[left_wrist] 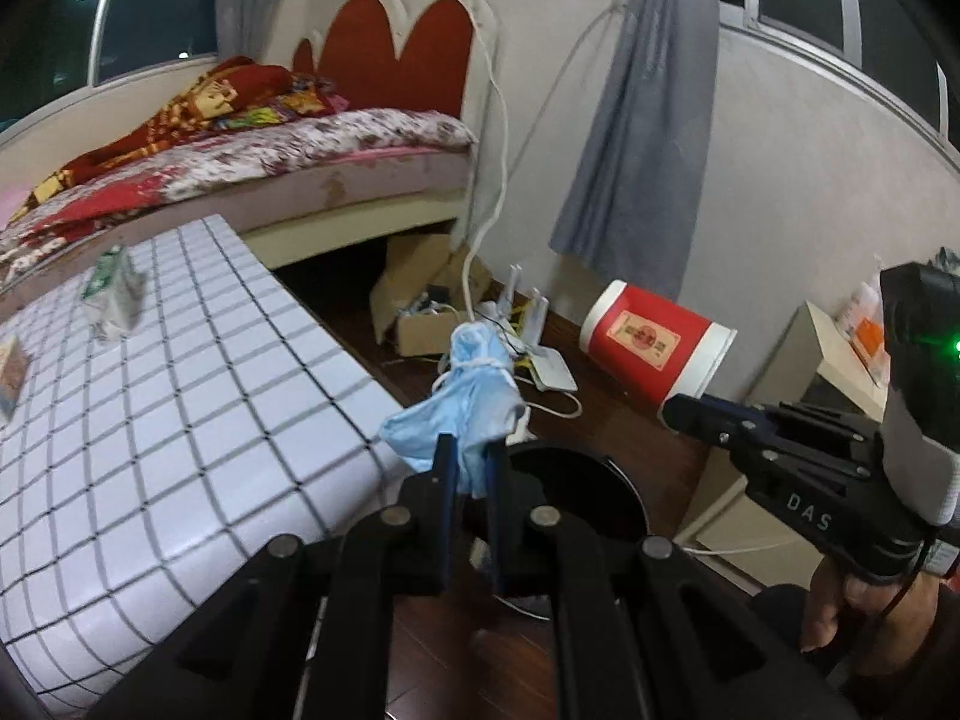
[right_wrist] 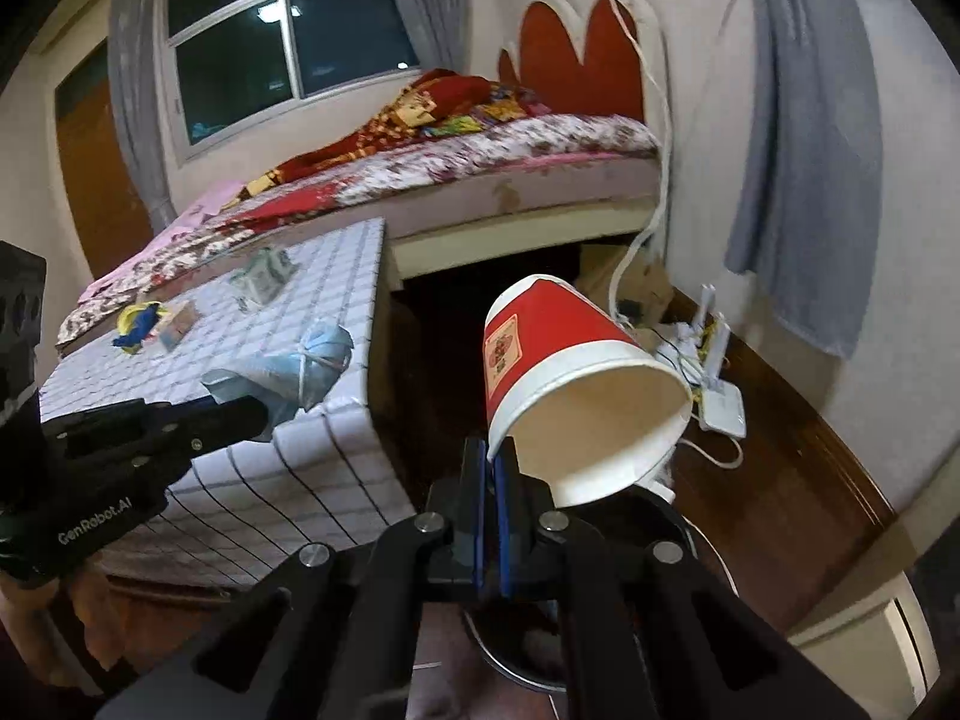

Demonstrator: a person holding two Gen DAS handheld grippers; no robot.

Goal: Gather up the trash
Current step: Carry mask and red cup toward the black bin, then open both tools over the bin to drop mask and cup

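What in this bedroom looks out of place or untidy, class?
A white router lies on the wooden floor by the wall in a tangle of cables. Crumpled scraps litter the checked table. The left claw holds a bundled blue mask; the right claw holds a tilted paper cup.

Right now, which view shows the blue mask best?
The left wrist view: the mask hangs centred and close, pinched in the left gripper, its tied ear loop showing. The right wrist view shows the mask only at the side, in front of the table, partly hidden by that gripper.
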